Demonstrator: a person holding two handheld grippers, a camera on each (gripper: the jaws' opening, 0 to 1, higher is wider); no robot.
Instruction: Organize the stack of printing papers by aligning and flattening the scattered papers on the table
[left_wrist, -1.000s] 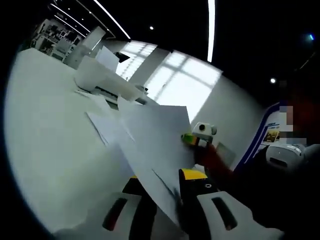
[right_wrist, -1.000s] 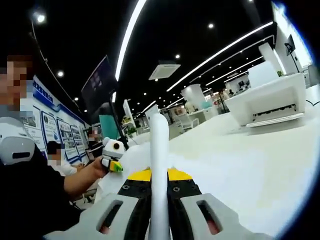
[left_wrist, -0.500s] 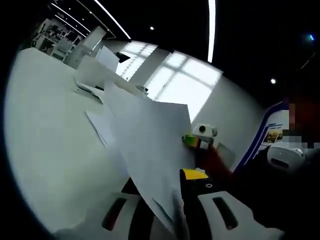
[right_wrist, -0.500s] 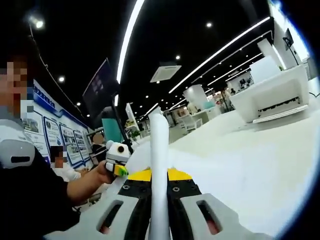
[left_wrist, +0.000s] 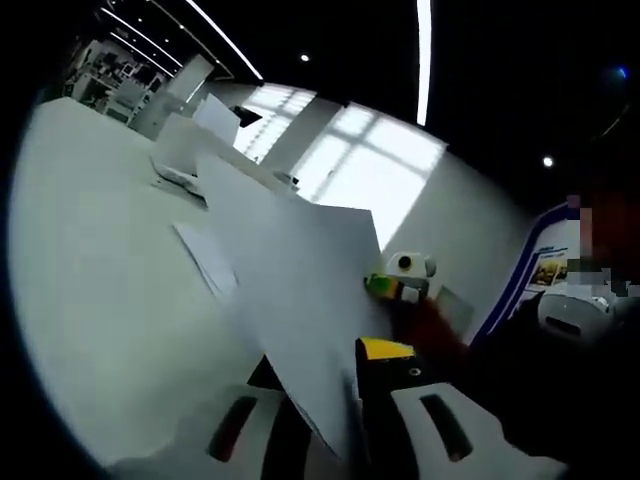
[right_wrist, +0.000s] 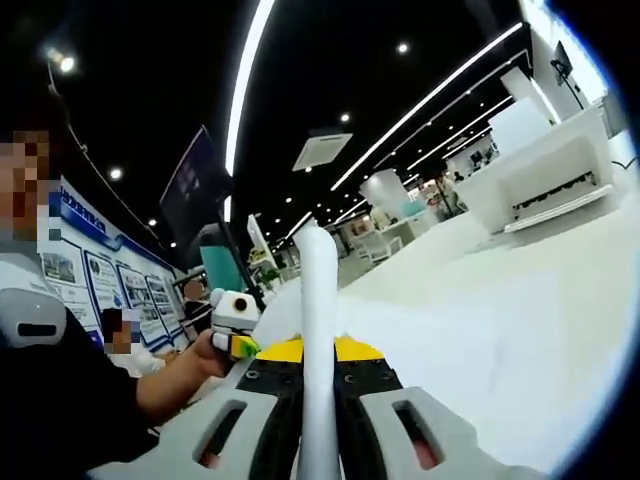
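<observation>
Both grippers, left gripper (left_wrist: 335, 425) and right gripper (right_wrist: 318, 420), have jaws clamped on the white paper stack (left_wrist: 300, 290), held edge-up above the white worktop (left_wrist: 90, 260).

In the left gripper view, the raised paper stack (left_wrist: 300, 300) hides the gap between the left hand-held gripper (left_wrist: 335, 420) jaws and the lower part of the printer (left_wrist: 185, 150) beyond. Its near edge is blurred. In the right gripper view, the printer (right_wrist: 550, 170) is cut off at the frame edge.
</observation>
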